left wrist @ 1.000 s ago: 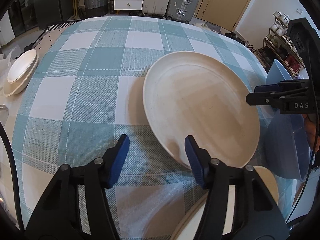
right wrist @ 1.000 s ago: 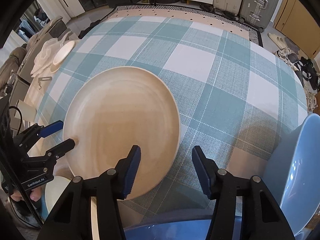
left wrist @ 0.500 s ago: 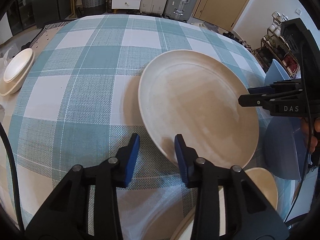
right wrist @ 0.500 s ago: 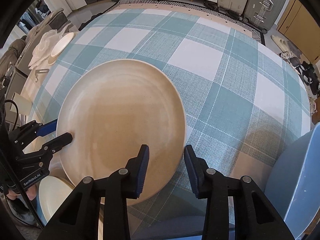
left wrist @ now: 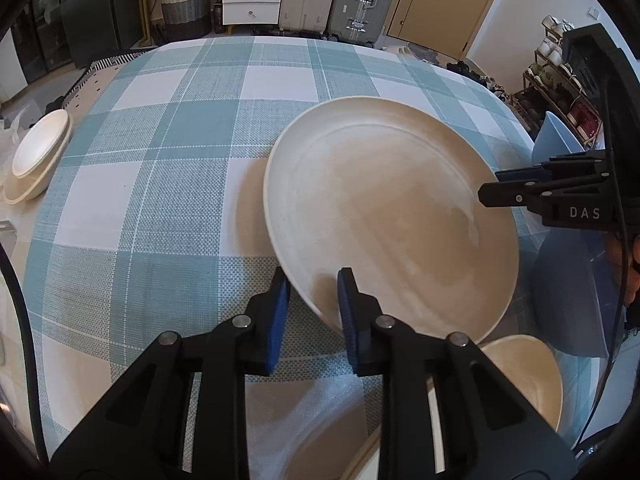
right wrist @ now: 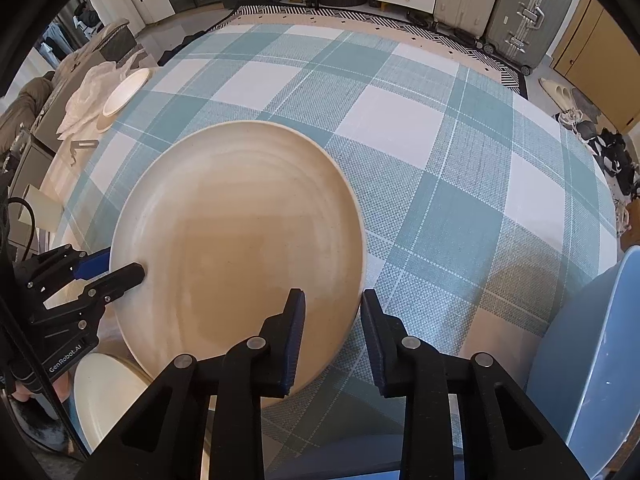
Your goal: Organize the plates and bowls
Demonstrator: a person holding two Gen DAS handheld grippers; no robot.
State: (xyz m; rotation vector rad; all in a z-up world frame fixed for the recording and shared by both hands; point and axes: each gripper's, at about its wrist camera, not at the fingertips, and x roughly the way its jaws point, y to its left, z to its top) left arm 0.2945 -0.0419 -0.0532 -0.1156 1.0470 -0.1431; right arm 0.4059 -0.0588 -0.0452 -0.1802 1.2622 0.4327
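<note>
A large cream plate [left wrist: 380, 208] [right wrist: 240, 232] is over the teal-and-white checked tablecloth [left wrist: 160, 160], casting a shadow on it. My left gripper [left wrist: 312, 300] is shut on its near rim, one blue pad on top and one under the edge. In the right wrist view that gripper [right wrist: 124, 268] pinches the plate's left edge. My right gripper [right wrist: 332, 320] is closing on the opposite rim, which lies between its pads. The left wrist view shows its fingers [left wrist: 496, 188] clamped on the plate's right edge.
A small cream dish stack [left wrist: 36, 156] [right wrist: 124, 92] sits at the table's far left edge. Another cream dish [left wrist: 520, 372] [right wrist: 104, 392] lies below the plate near the front edge. A blue chair [left wrist: 568, 300] [right wrist: 600, 340] stands at the right.
Both grippers' jaws have closed from wide open onto opposite rims of the plate. Neither hand has moved.
</note>
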